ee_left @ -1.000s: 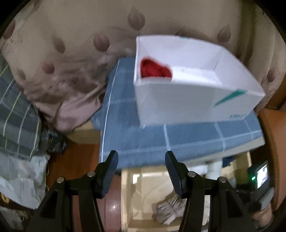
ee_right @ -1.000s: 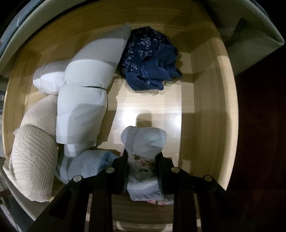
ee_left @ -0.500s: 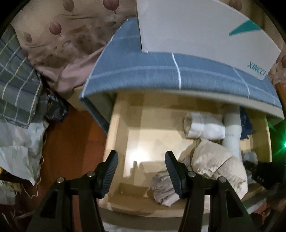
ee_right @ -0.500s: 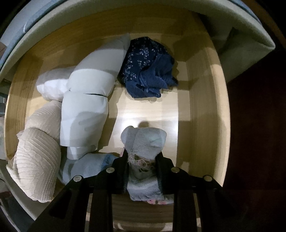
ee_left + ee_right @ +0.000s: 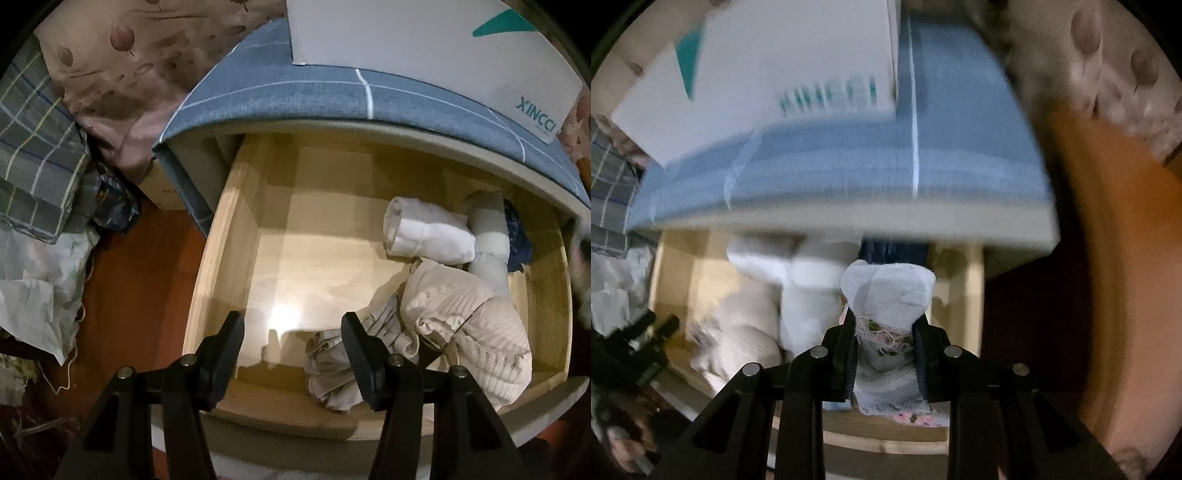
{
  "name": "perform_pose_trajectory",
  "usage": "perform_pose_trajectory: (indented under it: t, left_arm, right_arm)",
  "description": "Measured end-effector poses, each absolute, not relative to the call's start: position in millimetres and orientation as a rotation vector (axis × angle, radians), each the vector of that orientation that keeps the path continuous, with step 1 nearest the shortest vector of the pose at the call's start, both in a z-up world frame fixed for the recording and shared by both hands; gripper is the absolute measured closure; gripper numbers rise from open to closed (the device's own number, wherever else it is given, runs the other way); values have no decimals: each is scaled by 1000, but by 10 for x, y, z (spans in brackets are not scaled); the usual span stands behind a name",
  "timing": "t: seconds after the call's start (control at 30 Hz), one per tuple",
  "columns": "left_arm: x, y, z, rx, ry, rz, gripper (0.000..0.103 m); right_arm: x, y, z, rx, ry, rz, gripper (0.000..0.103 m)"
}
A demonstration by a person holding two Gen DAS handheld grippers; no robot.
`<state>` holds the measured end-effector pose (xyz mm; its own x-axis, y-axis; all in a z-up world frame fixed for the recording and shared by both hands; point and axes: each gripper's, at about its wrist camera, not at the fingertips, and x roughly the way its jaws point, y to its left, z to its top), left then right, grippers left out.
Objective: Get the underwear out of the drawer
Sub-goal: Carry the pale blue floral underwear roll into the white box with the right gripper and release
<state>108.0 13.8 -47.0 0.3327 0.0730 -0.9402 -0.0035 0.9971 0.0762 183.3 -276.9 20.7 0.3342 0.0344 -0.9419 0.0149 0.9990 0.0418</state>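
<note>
Right tongs [image 5: 884, 332] were clamped narrow on a pale grey underwear roll [image 5: 888, 295], frayed pinkish threads showing at the pinch, roll end poking out past the tips. That piece was above the open drawer [image 5: 674, 291], near its right side, the rest of the pile below it. Left tongs [image 5: 291, 332] stood wide, nothing between them, aimed down over the bare left half of the drawer floor [image 5: 325, 258]. Just right of the left tongs lay a crumpled beige piece [image 5: 332, 369], beyond it a ribbed cream roll [image 5: 476, 325], then a white roll [image 5: 424, 236], a pale grey roll [image 5: 489, 240] and a dark blue patterned piece [image 5: 517, 243] far right. Above the drawer, blue checked cloth [image 5: 332, 96] covered the top, with a white box [image 5: 406, 40] on it.

Risks, as a judgement: the grip sat low on the roll, so it could unroll or slip out if swung fast; frayed threads could snag on the tongs. The blue-covered top overhangs the drawer, so the held roll might brush it on the way out. Left tongs could catch the beige piece if lowered further.

Hard to tell: right view was heavily motion-blurred, box lettering unreadable there. Drawer's far right corner was hidden under the overhang. Something pale and blurred at the left view's right edge, can't identify. Dark gear at lower left of the right view is unclear.
</note>
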Motion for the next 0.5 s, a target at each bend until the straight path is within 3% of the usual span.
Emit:
perform_pose_trajectory:
  t: [0.33,0.5]
  left_arm:
    - [1090,126,-506,56,1245,45,47]
    - [1100,214,-512,5,1248,49,47]
  right_arm:
    - [2423,-2760,1453,32,1016,43,80]
    - [2814,-2617,1798,35,952,58,80]
